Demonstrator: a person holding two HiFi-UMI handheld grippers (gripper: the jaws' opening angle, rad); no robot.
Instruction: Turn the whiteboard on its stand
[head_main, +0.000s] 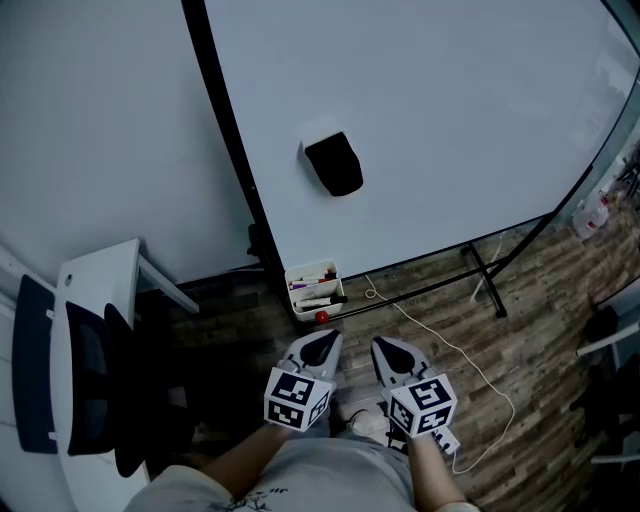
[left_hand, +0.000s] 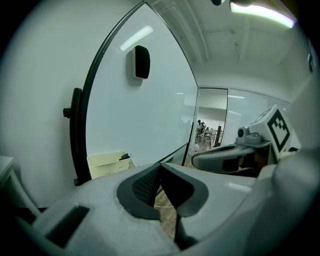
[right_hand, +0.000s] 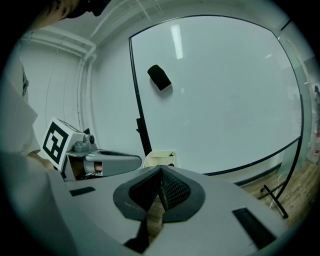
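Observation:
A large whiteboard (head_main: 440, 120) in a black frame stands on a black stand (head_main: 487, 275), with a black eraser (head_main: 335, 163) stuck to its face. A cream marker box (head_main: 314, 288) hangs at its lower left corner. Both grippers hover side by side close to my body, well short of the board. The left gripper (head_main: 322, 345) is shut with nothing between its jaws. The right gripper (head_main: 390, 350) is likewise shut and empty. The board (left_hand: 145, 110) fills the left gripper view and the board (right_hand: 225, 95) also fills the right gripper view.
A white desk (head_main: 100, 300) and a dark chair (head_main: 95, 390) stand at the left. A white cable (head_main: 450, 350) snakes over the wood floor. White bottles (head_main: 592, 212) sit at the right by the board's far end.

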